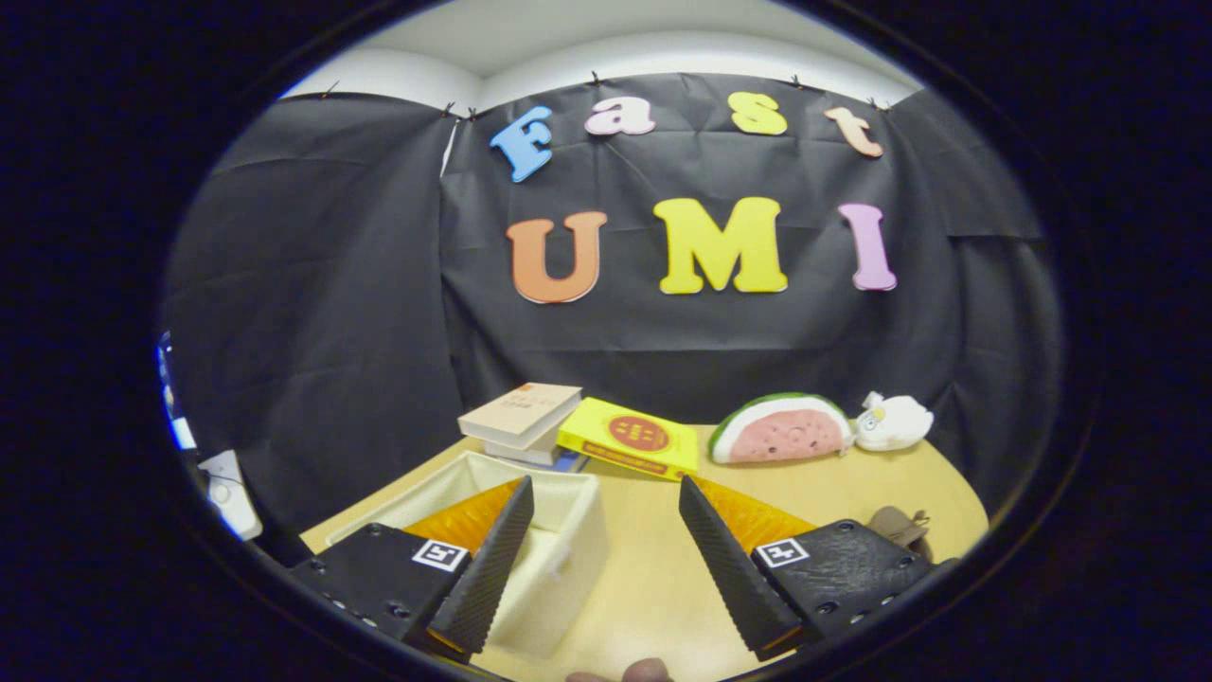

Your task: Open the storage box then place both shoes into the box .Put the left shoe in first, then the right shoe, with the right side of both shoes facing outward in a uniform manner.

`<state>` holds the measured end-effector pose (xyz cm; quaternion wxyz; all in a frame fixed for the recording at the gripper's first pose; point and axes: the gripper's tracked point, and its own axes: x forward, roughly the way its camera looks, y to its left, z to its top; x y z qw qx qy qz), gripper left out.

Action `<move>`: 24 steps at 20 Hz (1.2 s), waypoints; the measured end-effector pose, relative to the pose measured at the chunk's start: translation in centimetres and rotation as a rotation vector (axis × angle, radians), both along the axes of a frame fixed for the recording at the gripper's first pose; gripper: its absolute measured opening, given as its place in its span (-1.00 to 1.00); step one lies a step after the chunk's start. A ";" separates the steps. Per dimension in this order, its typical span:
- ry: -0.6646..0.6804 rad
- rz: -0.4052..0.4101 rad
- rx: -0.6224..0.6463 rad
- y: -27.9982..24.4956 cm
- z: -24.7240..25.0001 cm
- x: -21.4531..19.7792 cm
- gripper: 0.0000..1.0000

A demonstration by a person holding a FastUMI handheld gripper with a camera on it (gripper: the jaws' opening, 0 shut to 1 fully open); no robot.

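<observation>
1. The gripper [606,530] hangs above the table [653,568] with its two fingers spread wide and nothing between them; they grasp nothing.
2. Each finger mount carries a small square black-and-white marker tag [440,555], a machine pattern and not readable writing.
3. A fingertip [649,672] of the person holding the tool pokes in at the near edge, between the fingers.
4. The storage box [559,549], a cream fabric bin, sits on the table just behind the left finger, which covers part of it. Its top looks open, with no lid that I can see.
5. Beyond the right finger mount, a brownish thing [900,524] peeks out near the table edge. It may be part of a shoe, but too little shows to tell.
6. Farther off, near the wall, lie stacked books [521,417], a yellow book [630,438] with a red round emblem, a watermelon-slice cushion [781,431] and a small white plush toy [895,421].
7. The print on the book covers is too small to read, and no brand is legible.
8. Risks, as I judge them: the soft box could slide or fold if nudged by a finger; picking the wrong shoe first would break the order; a shoe gripped off-centre could twist and end up facing the wrong way.
</observation>
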<state>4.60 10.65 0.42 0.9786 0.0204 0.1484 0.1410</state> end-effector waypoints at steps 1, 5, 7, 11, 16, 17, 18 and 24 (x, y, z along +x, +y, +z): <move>0.012 -0.011 -0.016 -2.0 -0.7 0.0 0.89; 0.051 -0.074 -0.061 -10.6 -2.7 0.3 0.89; 0.104 -0.095 -0.056 -14.2 -4.5 0.0 0.88; 0.265 -0.184 -0.099 -24.3 -9.7 0.4 0.87; 0.465 -0.263 -0.087 -31.3 -17.2 1.3 0.90; 0.509 -0.248 -0.076 -31.6 -18.7 1.3 0.90; 0.546 -0.238 -0.074 -31.8 -19.8 1.4 0.91; 0.619 -0.239 -0.082 -33.0 -23.5 3.3 0.35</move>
